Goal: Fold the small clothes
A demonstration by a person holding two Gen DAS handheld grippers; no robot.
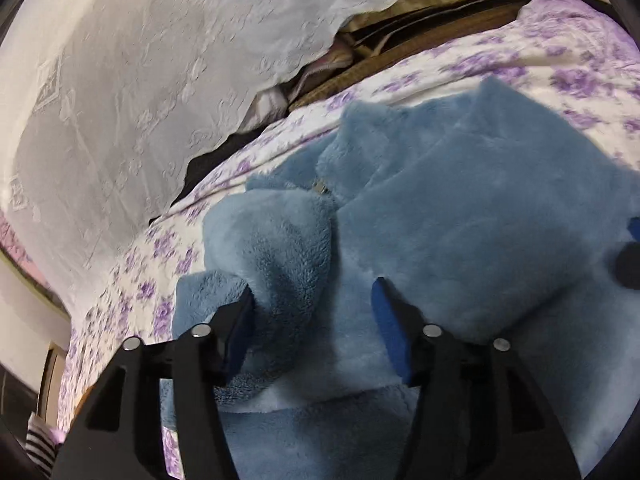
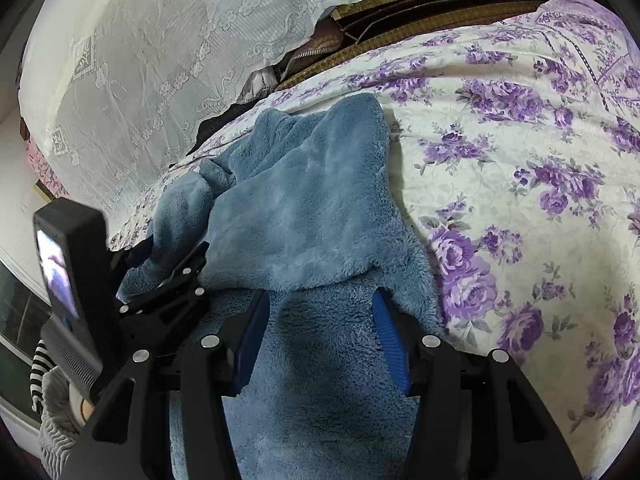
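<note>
The soft blue fleece garment (image 2: 304,216) lies partly folded on the white bedspread printed with purple flowers (image 2: 520,168), one side already turned over its middle. The left gripper (image 1: 316,316) stands with its jaws apart over a bunched fold, probably a sleeve; the fleece sits between the blue pads, but they do not appear to press on it. The right gripper (image 2: 318,328) also has its jaws partly apart, low over the near part of the garment with fleece between its fingers, and I judge it is not pinching either, though the pile hides the contact. To do this fold well, the loose sleeve should be laid flat across the body before anything is let go, the thick pile smoothed so no lump is trapped beneath, and both edges brought level so the next fold comes out square. Of containers there is little: brown woven boxes or mats (image 2: 420,20) show under a white lace cloth (image 2: 180,60) behind the bed, and what they hold cannot be made out.
</note>
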